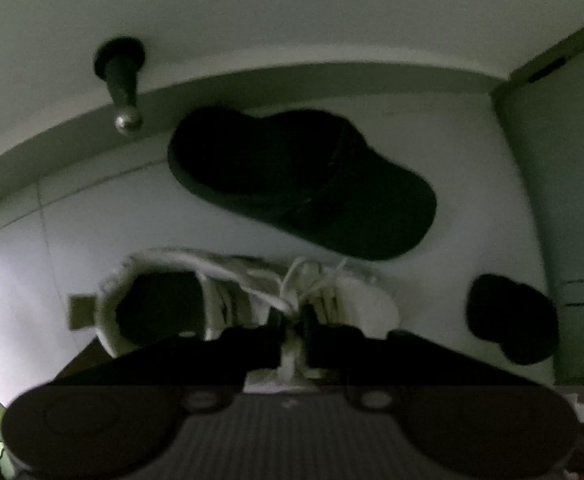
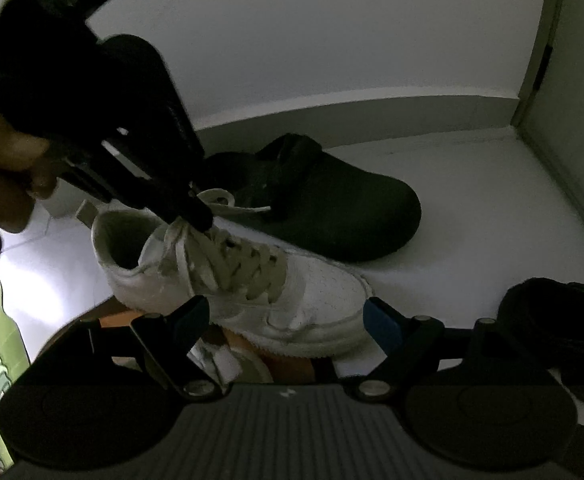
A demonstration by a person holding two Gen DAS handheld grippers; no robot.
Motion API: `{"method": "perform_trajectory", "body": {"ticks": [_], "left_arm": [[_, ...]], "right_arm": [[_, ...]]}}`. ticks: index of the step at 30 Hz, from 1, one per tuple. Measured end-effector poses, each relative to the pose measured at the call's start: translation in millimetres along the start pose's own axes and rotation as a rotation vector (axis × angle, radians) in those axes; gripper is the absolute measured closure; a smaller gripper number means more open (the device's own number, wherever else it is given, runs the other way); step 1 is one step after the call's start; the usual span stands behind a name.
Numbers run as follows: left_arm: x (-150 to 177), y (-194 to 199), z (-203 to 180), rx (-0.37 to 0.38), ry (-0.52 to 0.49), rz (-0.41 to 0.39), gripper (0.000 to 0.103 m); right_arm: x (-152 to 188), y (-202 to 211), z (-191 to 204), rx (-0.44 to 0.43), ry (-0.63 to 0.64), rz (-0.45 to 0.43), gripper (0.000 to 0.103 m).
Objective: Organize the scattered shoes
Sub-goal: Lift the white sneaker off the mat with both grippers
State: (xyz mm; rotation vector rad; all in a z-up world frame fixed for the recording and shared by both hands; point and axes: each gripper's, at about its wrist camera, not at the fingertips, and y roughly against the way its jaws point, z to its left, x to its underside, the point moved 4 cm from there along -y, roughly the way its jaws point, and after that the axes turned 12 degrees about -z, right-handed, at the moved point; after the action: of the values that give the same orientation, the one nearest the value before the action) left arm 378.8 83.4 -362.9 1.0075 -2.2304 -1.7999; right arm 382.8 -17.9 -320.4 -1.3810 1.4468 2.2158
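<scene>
White sneaker (image 2: 252,288), toe pointing right, hangs by its laces from the clamped left gripper (image 2: 200,216); right gripper (image 2: 288,320) gapes beneath.

Both wrist cameras look steeply down, close, sharing the white sneaker (image 1: 252,292) (image 2: 252,280)

A white sneaker (image 2: 252,280) (beige laces (image 2: 248,268)) lies beside a black clog (image 2: 332,208) on pale floor (image 2: 472,208).
</scene>
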Motion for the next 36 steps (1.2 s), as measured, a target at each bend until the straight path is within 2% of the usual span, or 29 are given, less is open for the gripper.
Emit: {"method": "perform_trajectory", "body": {"ticks": [8, 14, 17, 28, 36], "left_arm": [[-13, 9, 20, 0.046, 0.041, -0.019, 0.095], [-23, 35, 16, 0.064, 0.051, -0.116, 0.095], [-24, 46, 10, 0.108, 0.058, -0.123, 0.095], [-23, 71, 4, 0.181, 0.053, -0.132, 0.095], [-27, 93, 4, 0.214, 0.048, -0.169, 0.095]], "right_arm": [[-10, 5, 15, -0.021, 0.024, -0.042, 0.015], [-18, 13, 14, -0.012, 0.036, -0.064, 0.015], [-21, 16, 12, -0.008, 0.039, -0.071, 0.015], [-24, 16, 23, -0.033, 0.142, -0.046, 0.015], [-28, 12, 11, -0.028, 0.195, -0.026, 0.014]]}}
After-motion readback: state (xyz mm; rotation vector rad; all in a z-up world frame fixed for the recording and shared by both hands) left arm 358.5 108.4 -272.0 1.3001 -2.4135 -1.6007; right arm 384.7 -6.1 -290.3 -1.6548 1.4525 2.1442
